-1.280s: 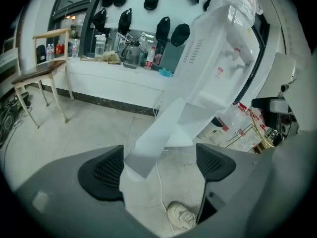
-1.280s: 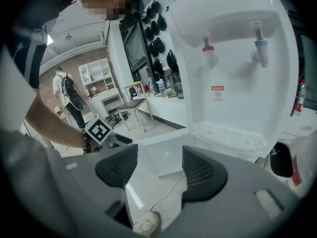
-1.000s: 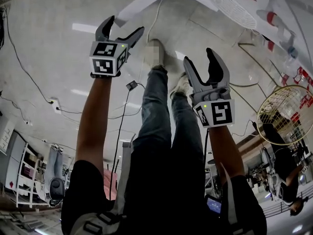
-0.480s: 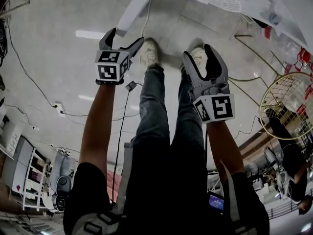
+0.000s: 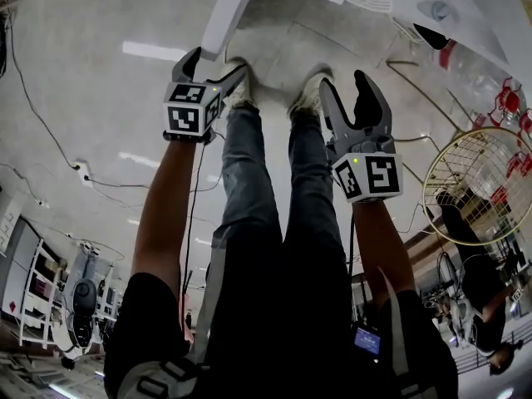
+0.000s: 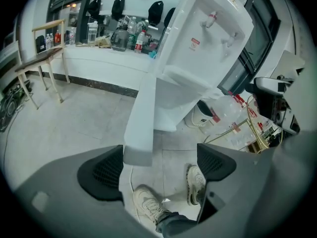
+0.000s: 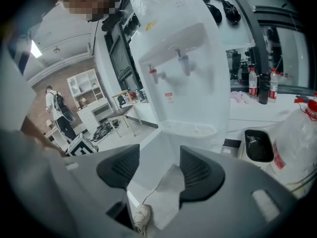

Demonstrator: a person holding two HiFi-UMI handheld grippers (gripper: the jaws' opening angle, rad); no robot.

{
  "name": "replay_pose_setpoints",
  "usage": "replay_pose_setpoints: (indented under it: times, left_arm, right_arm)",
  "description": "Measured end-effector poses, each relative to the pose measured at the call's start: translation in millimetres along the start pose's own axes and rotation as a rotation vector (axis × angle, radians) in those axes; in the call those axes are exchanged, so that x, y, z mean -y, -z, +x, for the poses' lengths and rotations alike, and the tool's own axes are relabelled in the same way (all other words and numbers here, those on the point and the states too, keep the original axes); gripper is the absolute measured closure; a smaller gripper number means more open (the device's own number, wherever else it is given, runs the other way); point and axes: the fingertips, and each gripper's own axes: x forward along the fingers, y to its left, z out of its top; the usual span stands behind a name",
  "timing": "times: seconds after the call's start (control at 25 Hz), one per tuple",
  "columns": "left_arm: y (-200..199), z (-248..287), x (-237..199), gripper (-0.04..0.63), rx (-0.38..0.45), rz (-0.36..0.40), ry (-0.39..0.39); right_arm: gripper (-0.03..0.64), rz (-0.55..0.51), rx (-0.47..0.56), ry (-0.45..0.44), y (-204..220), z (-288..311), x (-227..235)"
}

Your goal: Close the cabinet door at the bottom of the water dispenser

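L gripper (image 5: 218, 60) was open w/ nothing clamped; R gripper (image 5: 343, 83) likewise open & empty. Vs a sec ago, you'd carried both fwd w/ your steps. The cabinet door (image 5: 231, 11), then only at the top of the head view, now reached down to just beyond the L gripper's tips, and your shoes (image 5: 241, 90) stood side by side. Door hung wide open off the water dispenser (image 6: 203, 38), its free edge just ahead of the L pad, no press visible. Approach looked abt done; closing not begun. Next prob a push on that edge.
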Motion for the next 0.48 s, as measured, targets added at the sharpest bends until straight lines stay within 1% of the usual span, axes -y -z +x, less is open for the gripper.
replay_pose_setpoints:
  times: [0.12, 0.24, 0.48]
  left_arm:
    - [0, 3, 8, 0.120, -0.006, 0.005, 0.000]
    - [4, 9, 20, 0.121, -0.033, 0.023, 0.006]
    - [5, 17, 39, 0.120, -0.067, 0.032, 0.029]
  right_arm:
    - [0.364, -0.025, 0.001, -0.004, 2, -4, 10]
    - [0.364, -0.029, -0.004, -0.007, 6, -12, 21]
    - [0.370, -0.010, 0.025, 0.033, 4, -20, 37]
